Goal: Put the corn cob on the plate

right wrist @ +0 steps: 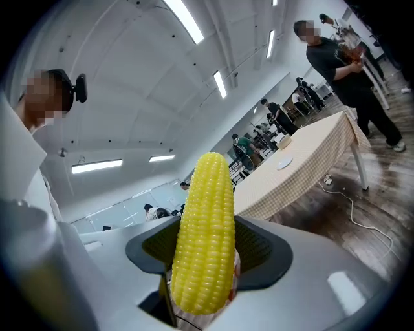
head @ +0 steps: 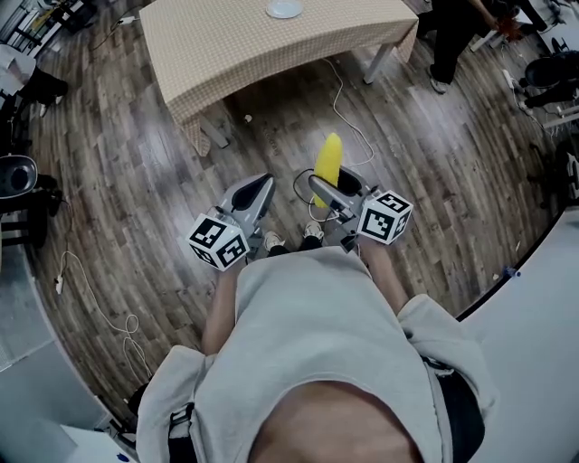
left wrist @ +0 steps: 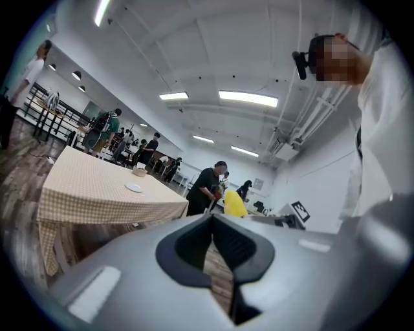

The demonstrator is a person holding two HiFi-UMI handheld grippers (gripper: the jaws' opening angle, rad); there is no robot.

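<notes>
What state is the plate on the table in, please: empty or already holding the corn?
Empty: the plate lies bare on the table, and the corn is clamped in the right tool.

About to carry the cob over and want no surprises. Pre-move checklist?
1. Corn cob clamped in right gripper: ok.
2. Left gripper shut, nothing in it: ok.
3. Plate on table, bare: ok.
4. Plate within reach: not ok, the table stands well ahead across the floor.
5. Floor path clear: not ok, a cable lies between the person and the table.
</notes>
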